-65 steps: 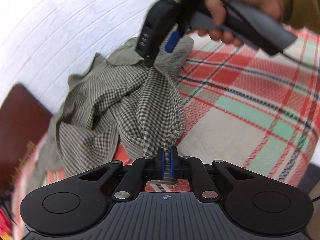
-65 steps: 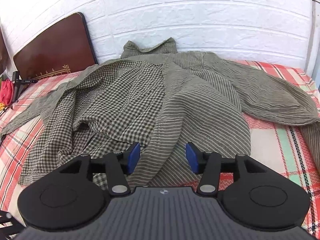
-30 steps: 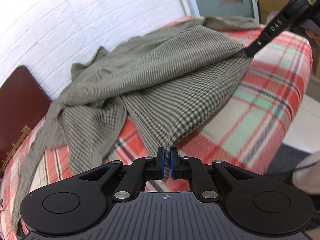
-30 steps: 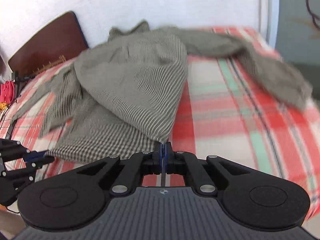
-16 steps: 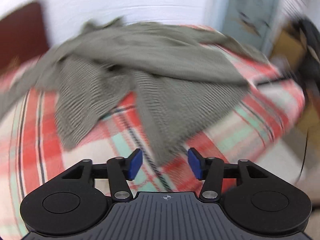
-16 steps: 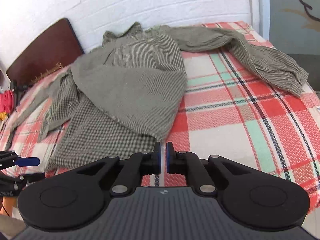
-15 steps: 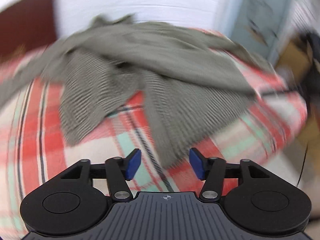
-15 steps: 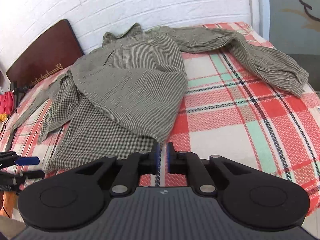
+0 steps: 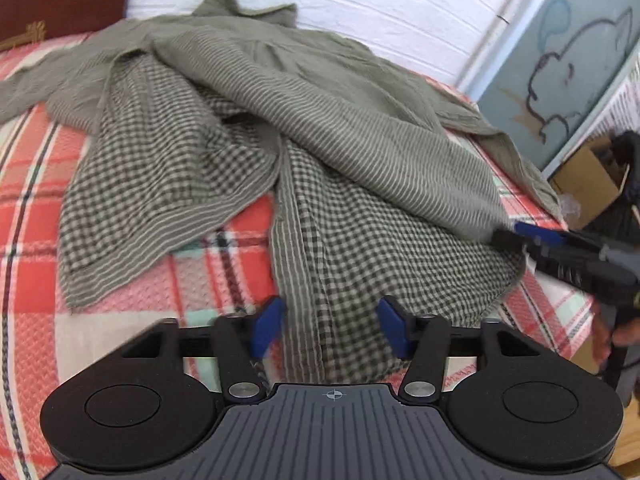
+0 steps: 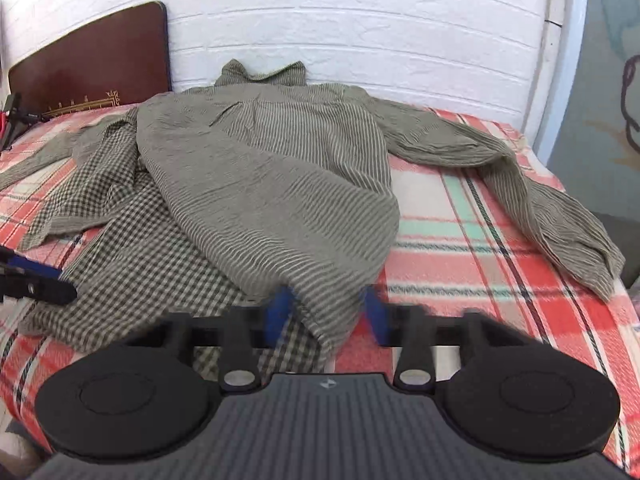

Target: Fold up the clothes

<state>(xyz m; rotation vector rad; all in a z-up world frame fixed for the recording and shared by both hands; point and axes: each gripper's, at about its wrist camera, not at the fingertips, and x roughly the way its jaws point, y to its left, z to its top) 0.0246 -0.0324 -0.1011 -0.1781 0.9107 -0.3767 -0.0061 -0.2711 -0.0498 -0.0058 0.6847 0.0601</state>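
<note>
Left wrist view: left claw [image 9: 330, 330], just closing, and right claw [image 10: 326, 312] both gape astride shirt [image 9: 360, 140] hem.

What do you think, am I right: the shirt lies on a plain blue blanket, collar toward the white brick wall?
No: the blanket is red plaid, not plain blue, as the right wrist view shows. The shirt lies on it, collar toward the white brick wall.

The olive shirt [image 10: 272, 184], striped outside and checked inside, lies rumpled on the bed, collar toward the wall.
</note>
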